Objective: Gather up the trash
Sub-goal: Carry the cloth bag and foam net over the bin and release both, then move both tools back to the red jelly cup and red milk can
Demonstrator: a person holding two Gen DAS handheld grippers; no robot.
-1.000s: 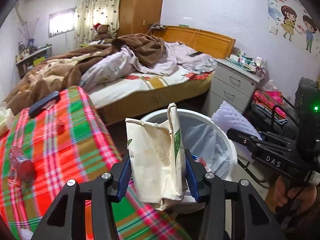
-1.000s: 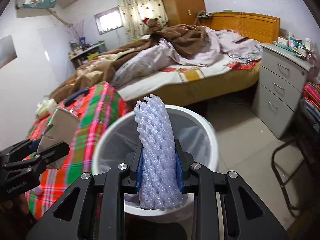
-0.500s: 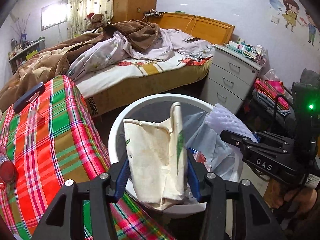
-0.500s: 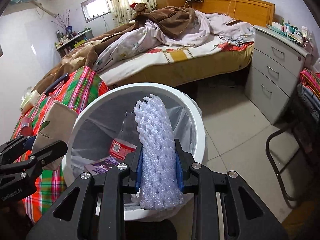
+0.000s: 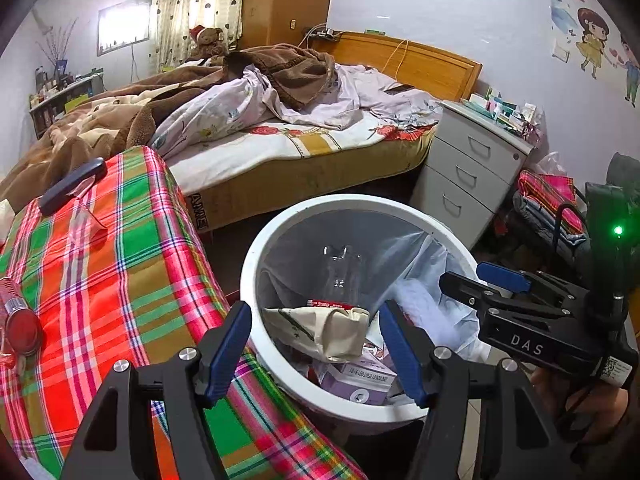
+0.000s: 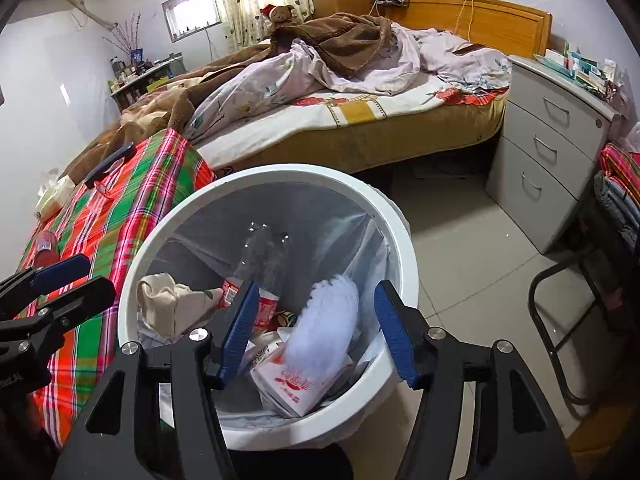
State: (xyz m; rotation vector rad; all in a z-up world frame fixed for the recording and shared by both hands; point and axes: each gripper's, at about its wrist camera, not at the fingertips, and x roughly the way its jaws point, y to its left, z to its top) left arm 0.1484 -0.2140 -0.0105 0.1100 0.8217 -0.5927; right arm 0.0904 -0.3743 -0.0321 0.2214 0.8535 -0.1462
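1. Left wrist view: the left gripper (image 5: 316,344) hangs over the near rim of the white bin (image 5: 256,344), its blue-padded fingers spread wide with nothing between them.
2. Inside the bin, a crumpled cream paper bag (image 5: 324,330) lies on top of a purple box (image 5: 356,376), with a clear plastic bottle (image 5: 340,276) leaning against the liner behind it.
3. The right gripper (image 5: 476,280) reaches in from the right side, above the bin's far edge.
4. A plaid cloth (image 5: 120,280) covers the surface just left of the bin; a red can (image 5: 18,326) lies on it near the frame edge.
5. Right wrist view: the right gripper (image 6: 316,328) is over the bin (image 6: 408,256), fingers wide apart and holding nothing.
6. Between and below its fingers, a white foam net (image 6: 328,320) sits in the bin, blurred, touching a red-and-white box (image 6: 296,384).
7. The paper bag (image 6: 168,306) rests at the bin's left side beside the bottle (image 6: 260,264).
8. The left gripper (image 6: 60,284) shows at the left edge, over the plaid cloth (image 6: 132,200).
9. A bed (image 6: 360,92) and a drawer unit (image 6: 548,144) stand behind.
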